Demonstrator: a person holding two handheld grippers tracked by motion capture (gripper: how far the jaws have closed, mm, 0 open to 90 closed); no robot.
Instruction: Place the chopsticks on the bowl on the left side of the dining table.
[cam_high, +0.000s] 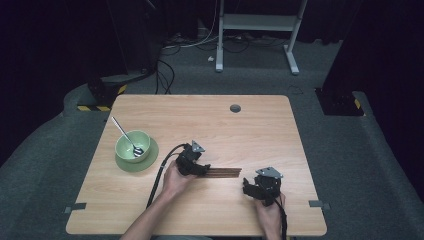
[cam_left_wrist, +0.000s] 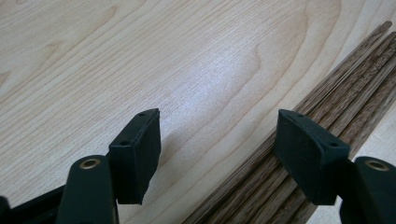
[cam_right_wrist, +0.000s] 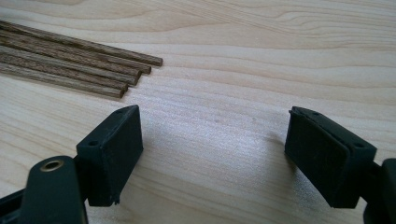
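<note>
Several dark wooden chopsticks (cam_high: 227, 173) lie side by side near the middle of the table. My left gripper (cam_high: 201, 168) rests low over their left end. In the left gripper view it (cam_left_wrist: 218, 126) is open, its right jaw over the chopsticks (cam_left_wrist: 336, 88) and its left jaw over bare wood. My right gripper (cam_high: 251, 186) sits to the right of the sticks, near the front edge. It (cam_right_wrist: 212, 121) is open over bare table in the right gripper view, with the tips of the chopsticks (cam_right_wrist: 70, 65) lying apart from it at upper left.
A green bowl (cam_high: 131, 141) with a metal spoon (cam_high: 127, 136) in it stands on a green plate (cam_high: 150, 159) at the table's left. A grey cable hole (cam_high: 235, 108) sits near the far edge. Beyond the table (cam_high: 260, 130) are cables and a white frame (cam_high: 257, 22) on the floor.
</note>
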